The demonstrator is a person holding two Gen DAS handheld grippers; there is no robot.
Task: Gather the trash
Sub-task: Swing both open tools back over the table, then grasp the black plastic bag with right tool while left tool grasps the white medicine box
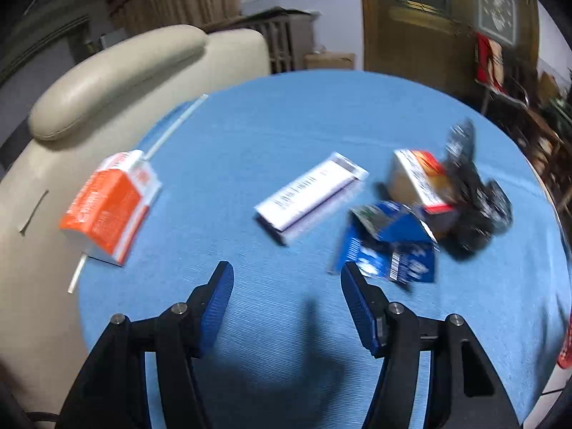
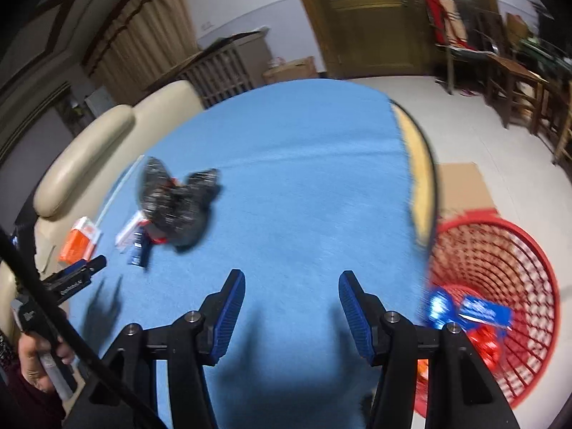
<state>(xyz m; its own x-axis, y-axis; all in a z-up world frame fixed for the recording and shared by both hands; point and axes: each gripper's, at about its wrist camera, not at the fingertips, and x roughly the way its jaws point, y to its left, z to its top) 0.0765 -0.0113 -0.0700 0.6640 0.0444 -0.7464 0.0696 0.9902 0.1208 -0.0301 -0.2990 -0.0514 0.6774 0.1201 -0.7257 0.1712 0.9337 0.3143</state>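
Note:
On the round blue table (image 1: 286, 136) lie an orange-and-white carton (image 1: 109, 207), a white box with a barcode (image 1: 311, 193), a blue wrapper (image 1: 389, 250), a small tan-and-red box (image 1: 418, 182) and a crumpled black bag (image 1: 472, 193). My left gripper (image 1: 284, 273) hovers open over bare cloth in front of the white box. The right wrist view shows my right gripper (image 2: 291, 280) open above the table (image 2: 286, 164), with the black bag (image 2: 178, 203) far to its left. Beside the table stands a red mesh basket (image 2: 500, 268) holding blue and red wrappers (image 2: 472, 314).
A cream sofa (image 1: 107, 78) borders the table's left side. A white straw (image 1: 175, 125) lies near the table edge. Flat cardboard (image 2: 461, 186) lies on the floor by the basket; wooden chairs (image 2: 507, 82) stand at the back right. A hand (image 2: 43, 357) holds the left gripper (image 2: 77, 273).

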